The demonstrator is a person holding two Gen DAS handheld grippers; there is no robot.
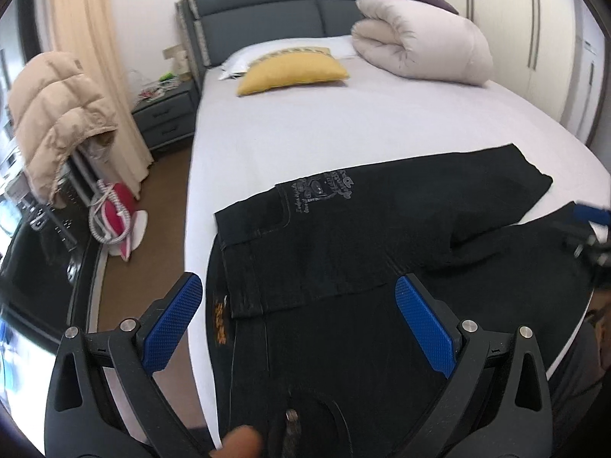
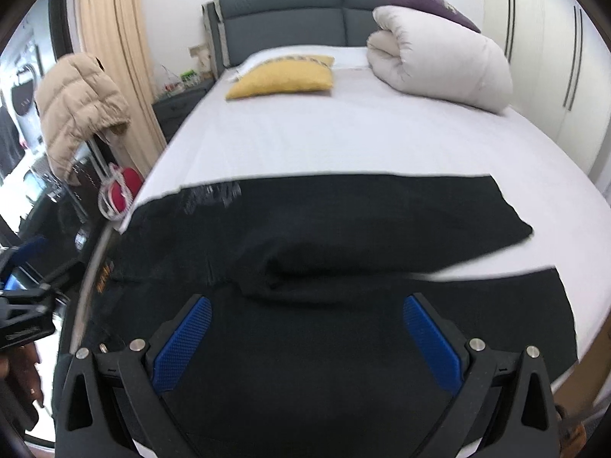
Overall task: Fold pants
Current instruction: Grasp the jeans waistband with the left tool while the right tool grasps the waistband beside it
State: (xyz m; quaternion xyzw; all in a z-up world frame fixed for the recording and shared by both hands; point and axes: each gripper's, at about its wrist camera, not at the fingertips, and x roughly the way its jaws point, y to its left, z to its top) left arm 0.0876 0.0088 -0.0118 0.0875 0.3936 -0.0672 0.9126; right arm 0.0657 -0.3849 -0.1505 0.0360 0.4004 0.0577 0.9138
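Black pants (image 1: pixel 362 236) lie across the near end of the white bed (image 1: pixel 305 129), one half folded over the other, a grey print on the back pocket. My left gripper (image 1: pixel 298 290) is open and empty, hovering over the waistband end at the bed's left edge. My right gripper (image 2: pixel 305 313) is open and empty, just above the near leg of the pants (image 2: pixel 343 229). The right gripper also shows at the right edge of the left wrist view (image 1: pixel 592 229). The left gripper shows at the left edge of the right wrist view (image 2: pixel 23 290).
A yellow pillow (image 1: pixel 292 72) and a rolled white duvet (image 1: pixel 420 42) lie near the grey headboard (image 1: pixel 267 11). A nightstand (image 1: pixel 168 114), a beige jacket on a chair (image 1: pixel 57 114) and a red bag (image 1: pixel 118 221) stand left of the bed. Wardrobes (image 2: pixel 553 57) line the right.
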